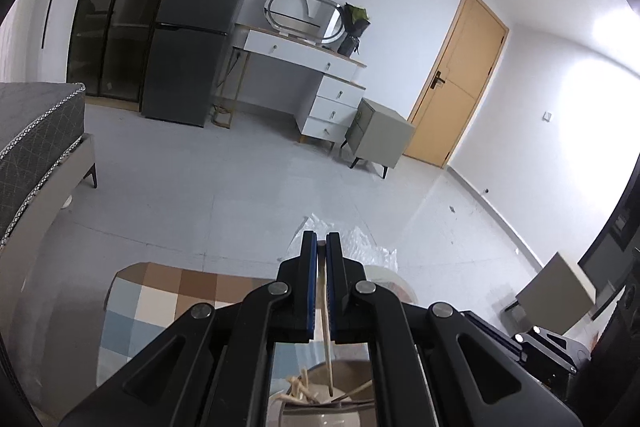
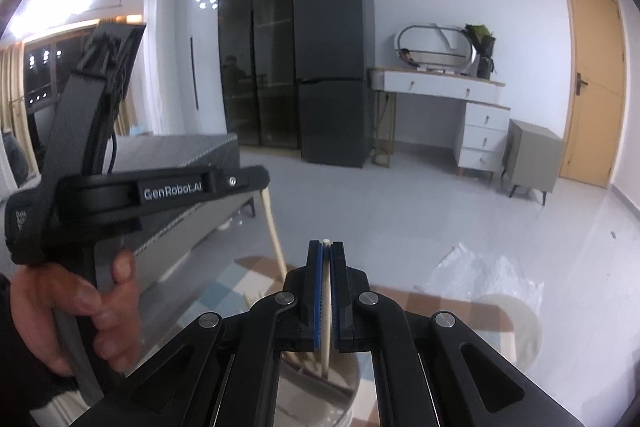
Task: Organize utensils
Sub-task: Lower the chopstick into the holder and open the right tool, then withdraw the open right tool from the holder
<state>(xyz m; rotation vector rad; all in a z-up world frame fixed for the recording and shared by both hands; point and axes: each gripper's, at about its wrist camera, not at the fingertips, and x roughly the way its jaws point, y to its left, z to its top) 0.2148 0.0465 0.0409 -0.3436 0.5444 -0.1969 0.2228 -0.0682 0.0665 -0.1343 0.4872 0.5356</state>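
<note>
We are pinching one chopstick [image 1: 325,327] in our left gripper [image 1: 321,247] and one stick [image 2: 327,307] in our right gripper [image 2: 325,255], both pairs of fingers clamped tight, each stick hanging down into the one holder [image 1: 320,379] below, where several more utensils are standing, too crowded to count; a left hand [image 2: 76,311] is gripping the handle

1. Both views are evenly lit indoors; strong glare is seen on the wall [image 1: 592,75] at right.
2. Edges are bent and vignetted by fisheye distortion.
3. The hand [image 2: 72,311] is blurred.
</note>
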